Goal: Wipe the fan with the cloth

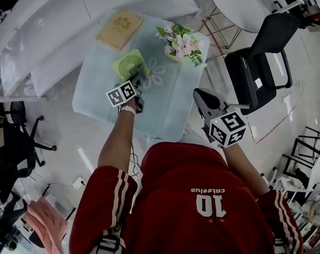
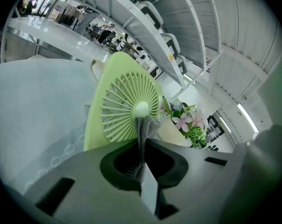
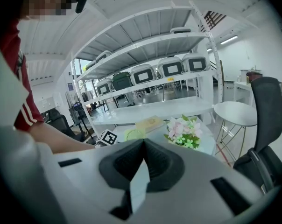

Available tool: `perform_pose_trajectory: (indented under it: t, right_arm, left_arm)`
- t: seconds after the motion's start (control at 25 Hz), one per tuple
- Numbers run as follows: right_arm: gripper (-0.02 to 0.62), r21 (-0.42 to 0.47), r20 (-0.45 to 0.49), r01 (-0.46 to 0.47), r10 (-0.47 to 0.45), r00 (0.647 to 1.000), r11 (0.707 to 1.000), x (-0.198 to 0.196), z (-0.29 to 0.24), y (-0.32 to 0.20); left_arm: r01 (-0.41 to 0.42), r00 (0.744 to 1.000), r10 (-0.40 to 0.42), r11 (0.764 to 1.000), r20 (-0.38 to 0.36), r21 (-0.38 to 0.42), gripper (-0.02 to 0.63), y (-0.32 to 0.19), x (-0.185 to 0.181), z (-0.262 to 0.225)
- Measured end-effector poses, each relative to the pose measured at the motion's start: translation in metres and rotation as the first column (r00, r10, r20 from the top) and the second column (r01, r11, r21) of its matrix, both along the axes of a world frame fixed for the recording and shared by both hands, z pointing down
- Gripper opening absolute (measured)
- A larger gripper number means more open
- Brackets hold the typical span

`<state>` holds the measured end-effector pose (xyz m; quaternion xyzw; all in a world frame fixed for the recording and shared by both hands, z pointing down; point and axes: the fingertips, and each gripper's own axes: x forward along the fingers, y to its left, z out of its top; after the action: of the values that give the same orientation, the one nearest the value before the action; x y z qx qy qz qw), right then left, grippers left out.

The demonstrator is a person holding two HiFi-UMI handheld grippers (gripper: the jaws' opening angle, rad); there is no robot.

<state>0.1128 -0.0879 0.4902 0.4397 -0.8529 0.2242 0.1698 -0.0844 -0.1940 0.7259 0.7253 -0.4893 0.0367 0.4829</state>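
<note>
A light green fan (image 1: 131,65) stands upright on the table, its round grille (image 2: 131,107) facing my left gripper. My left gripper (image 2: 143,146) is shut on a grey knitted cloth (image 2: 144,130), and the cloth's top edge touches the fan's hub. In the head view the left gripper (image 1: 138,79) sits right at the fan's near side. My right gripper (image 1: 202,95) hovers off the table's right edge, away from the fan. Its jaws are shut with nothing between them (image 3: 143,143). The fan (image 3: 134,134) shows small and far in the right gripper view.
The table carries a pale blue tablecloth (image 1: 165,105), a tan book (image 1: 119,29) at the back and a pot of pink flowers (image 1: 182,44) at the back right. A black chair (image 1: 260,70) stands to the right. White shelving (image 1: 49,30) runs along the left.
</note>
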Motion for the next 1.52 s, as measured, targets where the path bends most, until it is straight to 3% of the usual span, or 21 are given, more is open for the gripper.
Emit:
perform_pose_trajectory:
  t: [1.52]
  right_arm:
    - [0.003, -0.019, 0.059, 0.083, -0.082, 0.995, 0.996, -0.040, 0.000, 0.011]
  left_arm:
    - [0.142, 0.990, -0.141, 0.990, 0.028, -0.026, 0.026, 0.041, -0.069, -0.003]
